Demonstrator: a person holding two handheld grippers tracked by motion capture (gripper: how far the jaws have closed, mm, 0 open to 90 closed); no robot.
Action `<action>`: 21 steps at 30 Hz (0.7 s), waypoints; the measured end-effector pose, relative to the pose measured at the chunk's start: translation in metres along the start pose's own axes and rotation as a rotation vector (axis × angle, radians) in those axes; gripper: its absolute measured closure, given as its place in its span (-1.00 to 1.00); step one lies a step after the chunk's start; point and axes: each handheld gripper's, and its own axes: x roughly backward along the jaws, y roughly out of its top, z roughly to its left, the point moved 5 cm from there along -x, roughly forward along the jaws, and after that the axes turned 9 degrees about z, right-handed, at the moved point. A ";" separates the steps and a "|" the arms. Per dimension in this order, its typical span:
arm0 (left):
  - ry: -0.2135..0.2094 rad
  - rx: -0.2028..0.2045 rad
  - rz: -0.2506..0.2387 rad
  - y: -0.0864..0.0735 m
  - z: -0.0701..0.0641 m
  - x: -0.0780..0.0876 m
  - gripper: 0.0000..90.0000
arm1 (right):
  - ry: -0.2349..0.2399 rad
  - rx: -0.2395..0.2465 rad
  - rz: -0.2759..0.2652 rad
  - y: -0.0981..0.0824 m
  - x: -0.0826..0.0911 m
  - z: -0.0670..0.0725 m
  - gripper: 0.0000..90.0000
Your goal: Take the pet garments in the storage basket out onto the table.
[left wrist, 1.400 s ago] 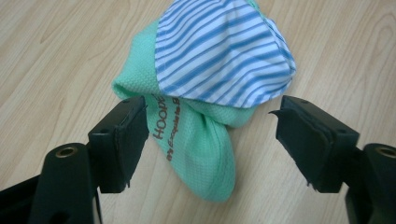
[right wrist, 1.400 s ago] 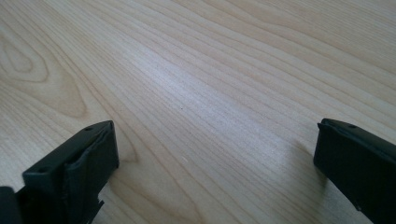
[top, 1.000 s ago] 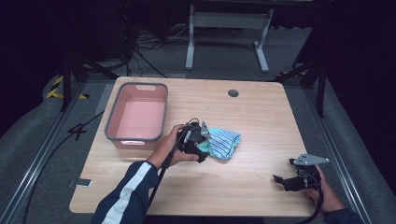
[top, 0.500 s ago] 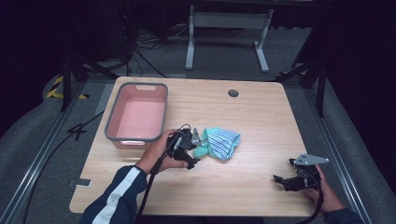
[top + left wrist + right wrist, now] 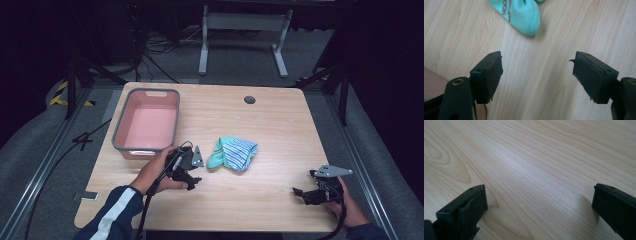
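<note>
Sock pile (image 5: 233, 153) lay mid-table, right of the pink bin (image 5: 148, 125), nothing binned; left gripper (image 5: 192, 181) spread and empty beside it; right gripper (image 5: 304, 194) spread, idle near the table's edge; grasp and transfer remained.

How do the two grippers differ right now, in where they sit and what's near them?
The left gripper sits mid-table, between the pink bin and the teal cloth; the right gripper sits far off by the table's near right corner. In the left gripper view the cloth's tip lies just ahead of the jaws; the right gripper view has bare wood ahead. Both are open and hold nothing.
</note>
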 end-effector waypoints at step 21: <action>0.034 0.062 0.034 -0.075 0.001 -0.003 -0.48 | -0.002 -0.001 0.000 0.000 0.000 0.000 -0.99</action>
